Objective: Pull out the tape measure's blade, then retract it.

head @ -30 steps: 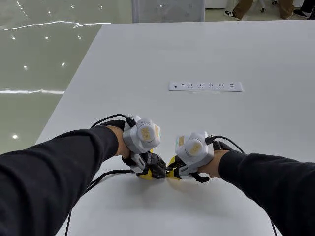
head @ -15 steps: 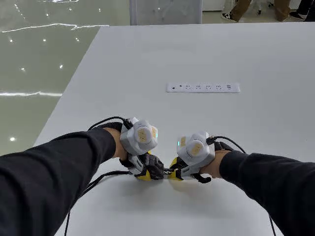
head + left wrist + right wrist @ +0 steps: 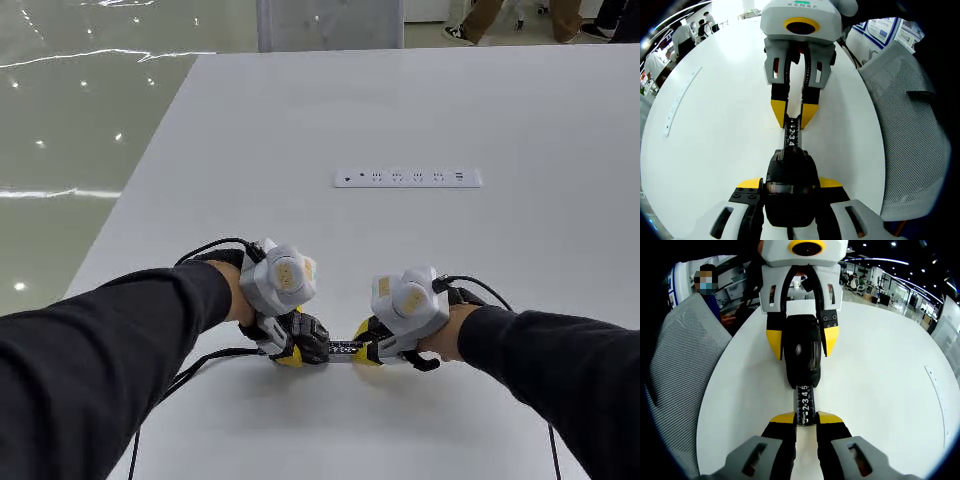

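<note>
On the person's side of the power strip [image 3: 407, 178], the left gripper [image 3: 297, 348] is clamping its jaws on the tape measure [image 3: 790, 172] case, and the right gripper [image 3: 366, 351] is pinching the barely drawn blade [image 3: 803, 402] tip. A hard pull, I judge, is risking that thin tip slipping free and the blade whipping back.

Open-plan office, long white table [image 3: 300, 120], power strip [image 3: 407, 178], mesh chair [image 3: 910, 130], glossy floor [image 3: 70, 120]

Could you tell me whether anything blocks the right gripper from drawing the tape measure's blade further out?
Nothing visible does. The right gripper is shut on the blade, the left gripper clamps the tape measure case, and bare table lies beside them. The power strip sits well ahead, off the pull line.
</note>
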{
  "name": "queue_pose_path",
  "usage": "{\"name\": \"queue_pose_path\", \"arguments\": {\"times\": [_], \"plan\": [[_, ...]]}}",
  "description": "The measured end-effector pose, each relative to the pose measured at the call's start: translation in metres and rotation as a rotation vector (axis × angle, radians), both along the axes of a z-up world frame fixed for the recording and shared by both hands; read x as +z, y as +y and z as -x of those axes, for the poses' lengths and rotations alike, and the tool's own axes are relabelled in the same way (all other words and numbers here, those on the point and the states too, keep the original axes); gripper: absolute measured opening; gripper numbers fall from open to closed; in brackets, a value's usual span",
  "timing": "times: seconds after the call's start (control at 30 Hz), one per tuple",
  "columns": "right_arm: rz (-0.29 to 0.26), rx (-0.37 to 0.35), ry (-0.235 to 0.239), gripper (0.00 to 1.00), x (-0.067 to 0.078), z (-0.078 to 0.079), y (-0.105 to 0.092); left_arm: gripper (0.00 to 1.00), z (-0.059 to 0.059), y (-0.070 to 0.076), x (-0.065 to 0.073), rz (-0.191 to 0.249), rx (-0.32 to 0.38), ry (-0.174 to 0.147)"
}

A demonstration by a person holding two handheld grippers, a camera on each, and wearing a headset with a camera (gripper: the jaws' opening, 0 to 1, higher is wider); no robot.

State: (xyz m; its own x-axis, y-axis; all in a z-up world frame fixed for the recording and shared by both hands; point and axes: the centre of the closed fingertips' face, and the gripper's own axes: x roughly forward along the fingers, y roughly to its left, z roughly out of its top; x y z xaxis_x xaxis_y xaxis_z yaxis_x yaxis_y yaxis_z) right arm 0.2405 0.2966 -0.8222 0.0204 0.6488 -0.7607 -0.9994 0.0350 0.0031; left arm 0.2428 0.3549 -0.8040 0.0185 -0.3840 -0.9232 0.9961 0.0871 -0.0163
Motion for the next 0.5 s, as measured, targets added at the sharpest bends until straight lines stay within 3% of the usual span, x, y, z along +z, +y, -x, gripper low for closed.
{"name": "queue_pose_path", "arguments": {"times": [0.5], "plan": [[0.024,-0.018,0.010,0.11,0.001,-0.001,-0.018,0.36,0.000,0.000,-0.001,-0.007,-0.004,0.000]]}}
